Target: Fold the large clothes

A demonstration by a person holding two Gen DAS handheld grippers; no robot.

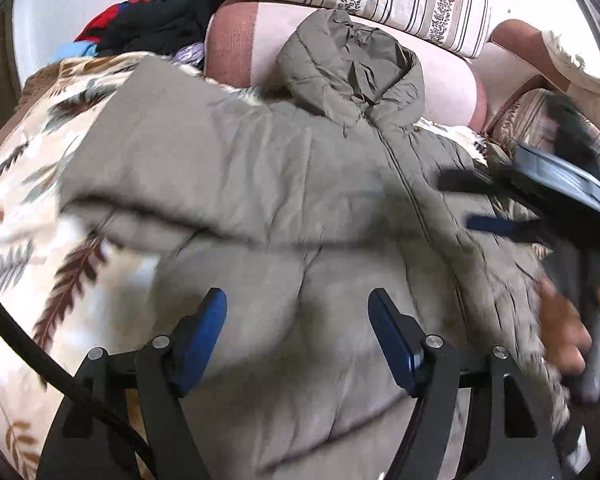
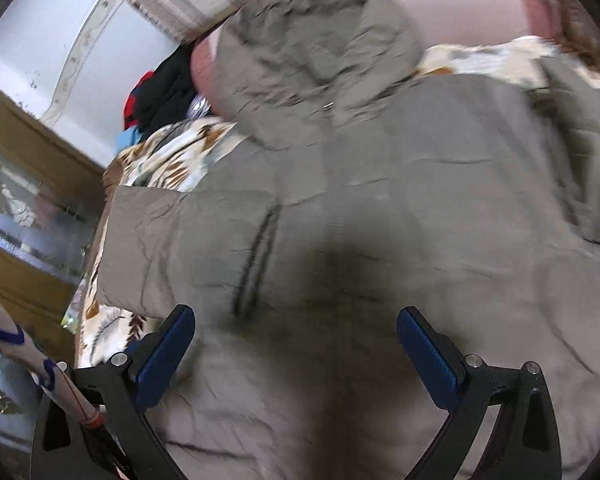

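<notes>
Olive quilted hooded jacket [image 1: 300, 184], front up on leaf-print blanket [image 1: 40, 216], one sleeve folded across; left claw [image 1: 298, 332] and right claw [image 2: 296, 356] spread, empty above; next likely: pinch other sleeve.

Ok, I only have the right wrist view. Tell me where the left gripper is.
Observer: The left gripper hangs over the lower front of the olive quilted hooded jacket, fingers apart, holding nothing.
Operator: Describe my right gripper from outside.
Observer: The right gripper points across the jacket's right half, fingers apart, blurred.
Operator: Give me the zip.
Observer: The dark front zip runs down from the collar, just beside your fingertips.
</notes>
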